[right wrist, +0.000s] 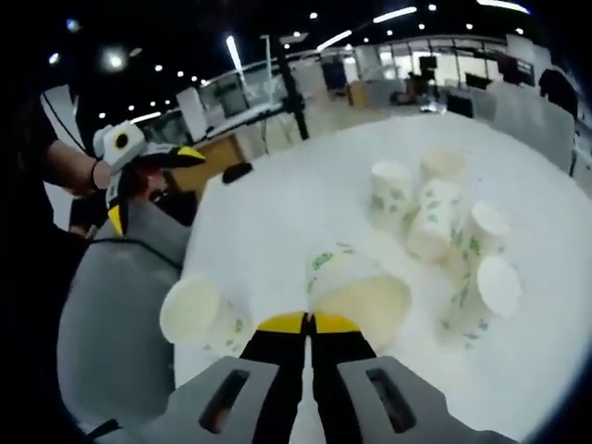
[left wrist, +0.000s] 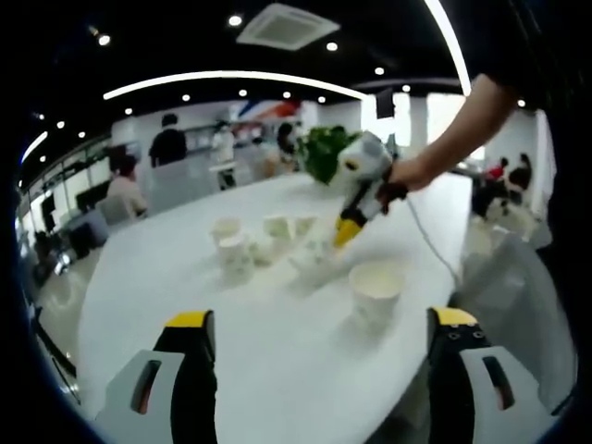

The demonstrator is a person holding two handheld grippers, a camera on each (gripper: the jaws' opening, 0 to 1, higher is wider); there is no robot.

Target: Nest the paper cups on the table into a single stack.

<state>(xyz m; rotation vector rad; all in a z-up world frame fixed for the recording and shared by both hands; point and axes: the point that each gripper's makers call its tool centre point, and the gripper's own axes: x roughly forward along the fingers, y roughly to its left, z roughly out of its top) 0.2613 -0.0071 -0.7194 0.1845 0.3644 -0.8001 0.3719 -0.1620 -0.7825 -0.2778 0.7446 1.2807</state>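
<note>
Right claw (right wrist: 310,324): jaws pressed together at the rim of a tipped paper cup (right wrist: 356,291) (mouth facing it). Left claw (left wrist: 324,324): wide, empty; upright cup (left wrist: 375,289) just ahead on desk (left wrist: 185,277).

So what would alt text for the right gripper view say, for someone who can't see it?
The right claw, its jaws closed together, pinches the rim of a paper cup lying on its side on a white table. Another cup sits to its left and a cluster of five cups to its right. The left claw shows at the table's far left edge.
</note>
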